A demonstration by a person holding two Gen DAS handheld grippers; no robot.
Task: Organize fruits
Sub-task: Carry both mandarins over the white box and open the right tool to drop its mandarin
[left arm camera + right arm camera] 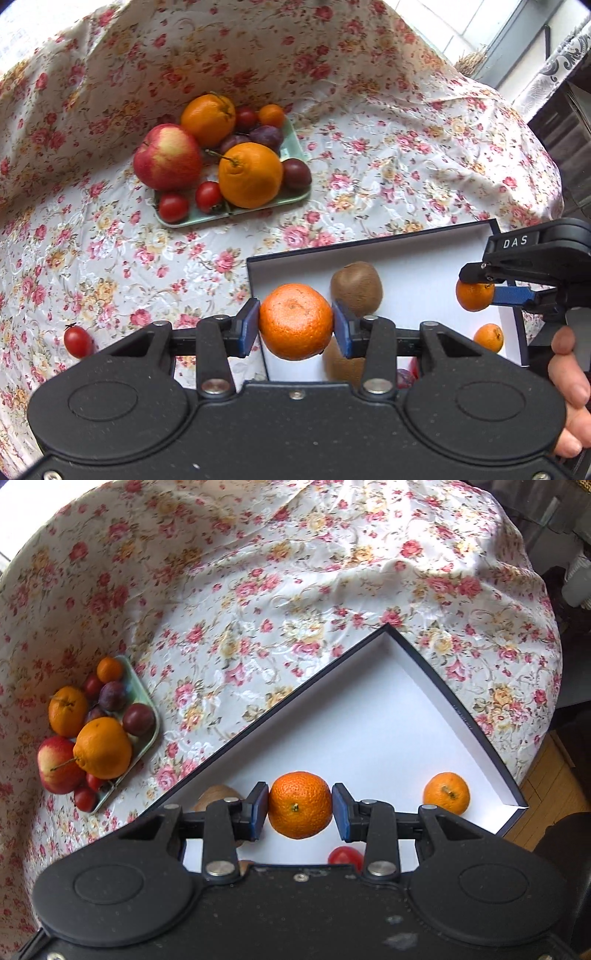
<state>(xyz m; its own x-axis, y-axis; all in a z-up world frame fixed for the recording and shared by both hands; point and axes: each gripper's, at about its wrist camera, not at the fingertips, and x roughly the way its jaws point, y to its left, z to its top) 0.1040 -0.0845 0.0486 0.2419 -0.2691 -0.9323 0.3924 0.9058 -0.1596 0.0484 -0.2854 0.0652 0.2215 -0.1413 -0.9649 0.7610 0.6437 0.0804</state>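
Observation:
In the left wrist view my left gripper [295, 326] is shut on a mandarin [295, 320], held over the near-left corner of a white box with a dark rim [424, 266]. The right gripper [480, 291] reaches in from the right, shut on a smaller mandarin [474, 299] above the box. Seen from the right wrist, the right gripper [300, 808] clamps its mandarin [300, 804] between blue pads over the box [369, 720]. Inside lie a kiwi [356, 288], a second kiwi [343, 363], a small mandarin [446, 793] and a tomato [345, 856].
A green tray [207, 220] on the floral cloth holds an apple [166, 157], two oranges, plums, cherry tomatoes and a small mandarin. One cherry tomato [77, 340] lies loose on the cloth at the left. The table's edge and a wooden floor [543, 775] show at the right.

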